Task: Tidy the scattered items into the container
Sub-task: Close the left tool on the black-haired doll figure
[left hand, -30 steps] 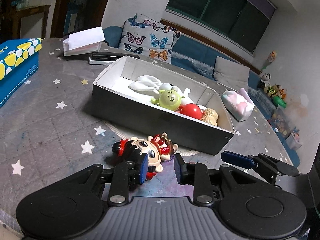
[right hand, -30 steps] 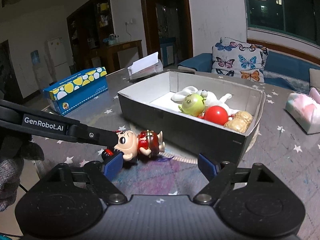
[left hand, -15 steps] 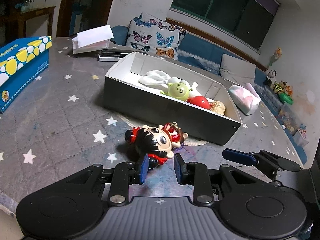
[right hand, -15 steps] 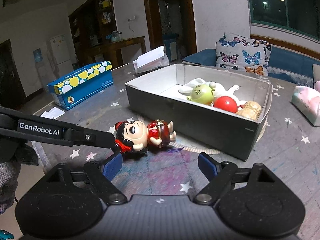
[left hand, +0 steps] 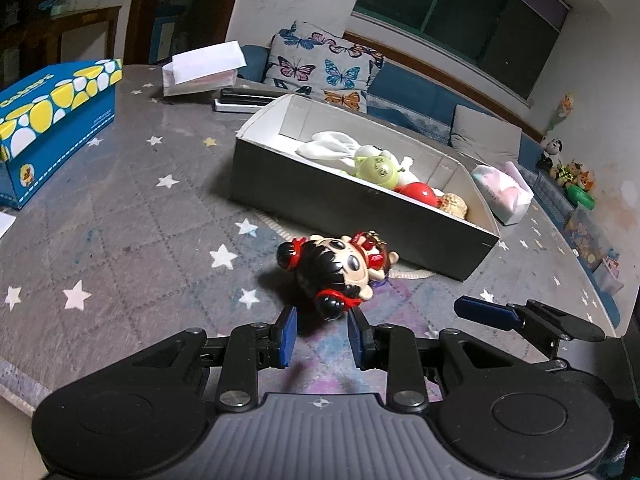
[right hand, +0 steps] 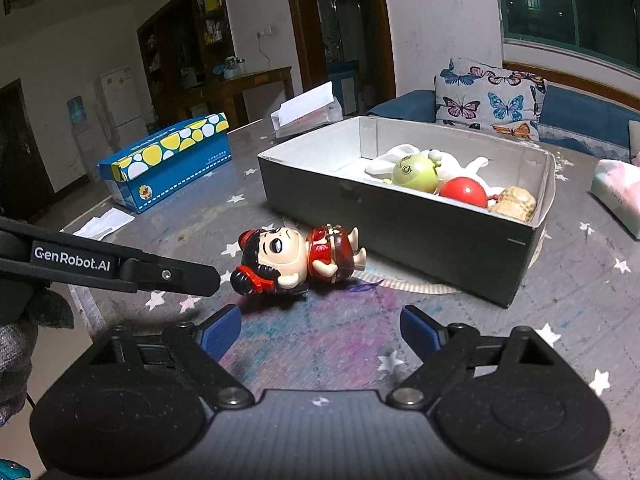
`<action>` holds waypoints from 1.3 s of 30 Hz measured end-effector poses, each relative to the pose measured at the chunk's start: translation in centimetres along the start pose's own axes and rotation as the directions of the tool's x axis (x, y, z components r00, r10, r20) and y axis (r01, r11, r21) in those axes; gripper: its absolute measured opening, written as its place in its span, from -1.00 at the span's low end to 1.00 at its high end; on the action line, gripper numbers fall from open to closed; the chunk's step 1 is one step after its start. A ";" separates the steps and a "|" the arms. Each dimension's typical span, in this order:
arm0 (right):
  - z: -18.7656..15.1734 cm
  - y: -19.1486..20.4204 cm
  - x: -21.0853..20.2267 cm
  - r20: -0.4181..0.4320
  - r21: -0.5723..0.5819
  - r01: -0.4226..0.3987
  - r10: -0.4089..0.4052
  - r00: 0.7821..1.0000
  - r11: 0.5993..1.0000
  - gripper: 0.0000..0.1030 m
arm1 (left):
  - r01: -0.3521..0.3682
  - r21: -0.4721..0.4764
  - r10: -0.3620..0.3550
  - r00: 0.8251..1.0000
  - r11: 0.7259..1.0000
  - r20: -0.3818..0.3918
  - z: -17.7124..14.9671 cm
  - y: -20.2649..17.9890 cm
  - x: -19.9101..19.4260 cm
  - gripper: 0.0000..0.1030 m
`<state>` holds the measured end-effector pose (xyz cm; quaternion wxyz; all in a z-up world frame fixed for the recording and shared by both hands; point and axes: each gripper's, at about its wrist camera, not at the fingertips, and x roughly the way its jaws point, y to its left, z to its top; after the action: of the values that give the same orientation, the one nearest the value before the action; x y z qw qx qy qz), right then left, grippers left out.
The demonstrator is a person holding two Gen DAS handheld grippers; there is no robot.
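A doll [left hand: 340, 268] with black hair and a red dress lies on its back on the grey star-patterned cloth, in front of the dark grey box [left hand: 360, 208]. My left gripper [left hand: 322, 328] stands partly open just short of the doll's head, its pads touching nothing. The right gripper [right hand: 320, 326] is opening its jaws wide with nothing between them, a little back from the doll [right hand: 300, 260]. One left finger [right hand: 176, 278] reaches in beside the doll's hair, apart from it. The box [right hand: 400, 224] holds a white plush, a green round toy, a red ball and a tan peanut-shaped toy.
A blue and yellow carton [left hand: 52, 120] stands at the far left. A pink tissue pack [left hand: 502, 192] lies right of the box. White papers [left hand: 204, 68] and a flat black item [left hand: 244, 100] sit behind it. A woven mat pokes out under the box. The table's edge runs close below both grippers.
The left gripper has drawn back from the doll's head, which it was touching a second ago. The doll now lies free on the cloth. The right jaws have spread a little wider.
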<state>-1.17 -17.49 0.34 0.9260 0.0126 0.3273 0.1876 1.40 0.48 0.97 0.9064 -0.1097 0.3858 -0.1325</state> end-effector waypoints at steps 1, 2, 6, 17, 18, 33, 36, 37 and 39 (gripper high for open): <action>0.0 0.0 0.1 -0.002 0.000 -0.001 0.001 1.000 1.000 0.72 | 0.000 -0.008 0.000 1.000 1.000 -0.001 0.0 0.2 0.0 -0.41; -0.1 0.0 0.1 -0.003 0.001 -0.003 0.003 1.000 1.000 0.72 | 0.001 -0.016 -0.001 1.000 1.000 -0.002 -0.1 0.4 0.0 -0.41; -0.2 0.0 0.5 -0.010 0.006 -0.008 0.008 1.000 1.000 0.72 | 0.002 -0.042 -0.002 1.000 0.999 -0.004 -0.1 1.3 0.0 -0.41; 0.2 0.0 1.4 -0.017 0.011 -0.013 0.013 1.000 1.000 0.73 | 0.053 -0.115 -0.052 0.999 0.992 0.015 0.5 2.8 0.3 -0.41; 0.3 0.0 1.5 -0.016 0.011 -0.013 0.013 1.000 1.000 0.78 | 0.060 -0.123 -0.058 0.998 0.991 0.019 0.6 2.9 0.3 -0.41; 3.0 0.1 3.8 0.005 -0.008 -0.027 0.027 1.000 1.000 0.82 | 0.184 -0.296 -0.178 0.983 0.937 0.048 2.3 5.4 2.3 -0.41; 3.7 0.2 4.6 0.008 -0.017 -0.034 0.034 0.999 0.999 0.83 | 0.190 -0.318 -0.185 0.982 0.929 0.046 2.5 5.7 2.8 -0.41; 3.9 0.3 4.8 0.007 -0.021 -0.036 0.036 0.999 0.999 0.83 | 0.195 -0.326 -0.190 0.981 0.925 0.047 2.5 5.9 2.9 -0.41; 4.2 0.4 5.3 0.005 -0.030 -0.038 0.038 0.999 0.999 0.83 | 0.203 -0.346 -0.198 0.979 0.916 0.048 2.6 6.2 3.2 -0.41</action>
<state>5.09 -14.77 0.50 0.9233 0.0055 0.3216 0.2098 6.35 5.57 -1.29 0.8565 -0.3084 0.3844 -0.1535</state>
